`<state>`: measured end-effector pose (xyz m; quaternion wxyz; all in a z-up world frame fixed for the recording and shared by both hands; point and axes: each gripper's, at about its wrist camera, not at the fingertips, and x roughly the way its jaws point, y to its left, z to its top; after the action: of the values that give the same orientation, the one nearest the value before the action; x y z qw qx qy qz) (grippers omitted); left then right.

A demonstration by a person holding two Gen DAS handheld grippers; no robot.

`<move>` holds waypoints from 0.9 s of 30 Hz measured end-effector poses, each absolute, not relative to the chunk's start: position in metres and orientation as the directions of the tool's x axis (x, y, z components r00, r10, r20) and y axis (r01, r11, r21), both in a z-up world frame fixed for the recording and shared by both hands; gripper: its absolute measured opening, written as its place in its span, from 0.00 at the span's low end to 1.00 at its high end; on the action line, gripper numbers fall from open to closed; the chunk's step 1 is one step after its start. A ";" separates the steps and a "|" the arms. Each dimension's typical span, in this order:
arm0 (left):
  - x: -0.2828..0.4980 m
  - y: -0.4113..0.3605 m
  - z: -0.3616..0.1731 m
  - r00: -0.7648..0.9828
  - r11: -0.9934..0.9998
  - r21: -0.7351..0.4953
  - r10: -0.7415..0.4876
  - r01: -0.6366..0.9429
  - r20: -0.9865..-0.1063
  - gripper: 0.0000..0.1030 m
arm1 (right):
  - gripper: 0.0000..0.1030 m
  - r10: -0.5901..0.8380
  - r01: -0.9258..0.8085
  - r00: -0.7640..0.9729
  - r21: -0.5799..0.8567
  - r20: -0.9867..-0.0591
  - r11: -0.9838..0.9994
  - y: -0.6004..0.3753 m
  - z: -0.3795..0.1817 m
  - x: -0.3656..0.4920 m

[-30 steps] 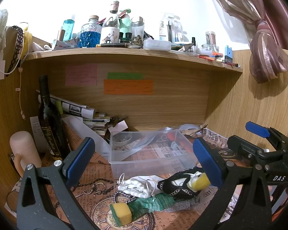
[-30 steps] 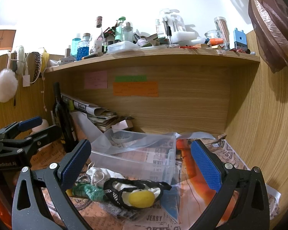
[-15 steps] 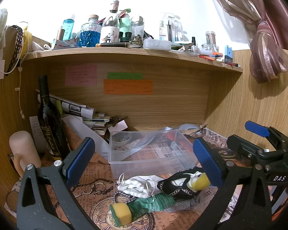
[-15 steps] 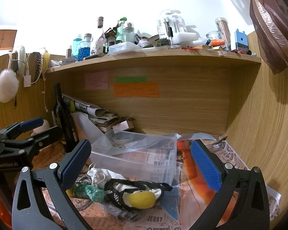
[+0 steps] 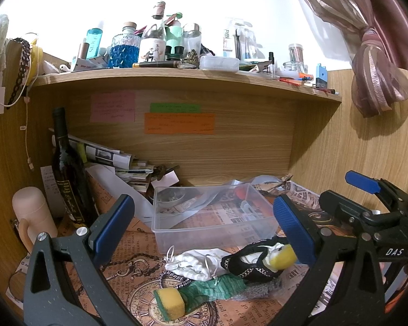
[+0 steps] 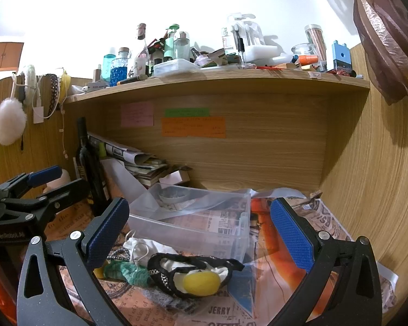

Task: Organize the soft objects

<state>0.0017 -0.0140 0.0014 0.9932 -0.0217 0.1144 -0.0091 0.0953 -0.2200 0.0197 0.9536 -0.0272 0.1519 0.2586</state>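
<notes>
1. The room: a wood-panelled nook with a shelf (image 5: 176, 74) across the far wall, crowded with bottles and jars; a tied curtain (image 5: 378, 87) hangs at far right, and a dark wine bottle (image 5: 68, 168) stands at far left
2. The counter (image 5: 127, 247) is covered in printed newspaper-style paper, so the soft things lie on a flat but busy surface
3. A clear bin (image 5: 212, 217) sits mid-counter, just beyond the soft pile; it looks mostly empty and is, I judge, where the pile should go
4. The left claw (image 5: 204, 225) is held above the near counter with its jaws wide apart and nothing between them; the right claw (image 6: 201, 225) is likewise spread and empty
5. The soft pile lies near and low, between and just below both claws' pads, in front of the bin; its long axis runs left to right
6. Within it: a white cloth (image 5: 195, 263) at the far left, touching a black lace-edged piece (image 6: 193, 269) that wraps a yellow ball (image 6: 202, 284)
7. A green cloth (image 5: 217, 285) lies nearer, with a yellow sponge (image 5: 170, 303) at its left end
8. The relation that matters: the black piece and ball sit dead centre under the right claw, so that hand seems nearer for it; the sponge and green cloth lie low and centred before the left claw
</notes>
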 end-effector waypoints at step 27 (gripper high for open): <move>0.008 0.008 -0.031 0.934 0.997 -0.067 0.012 -0.039 -0.358 1.00 | 1.00 0.475 -0.495 0.793 0.052 -0.380 0.868 -0.224 0.000 0.104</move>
<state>0.0083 0.0081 -0.0314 0.9826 -0.0364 0.1815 0.0129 0.1043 -0.2235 -0.0002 0.9466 -0.0250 0.1940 0.2561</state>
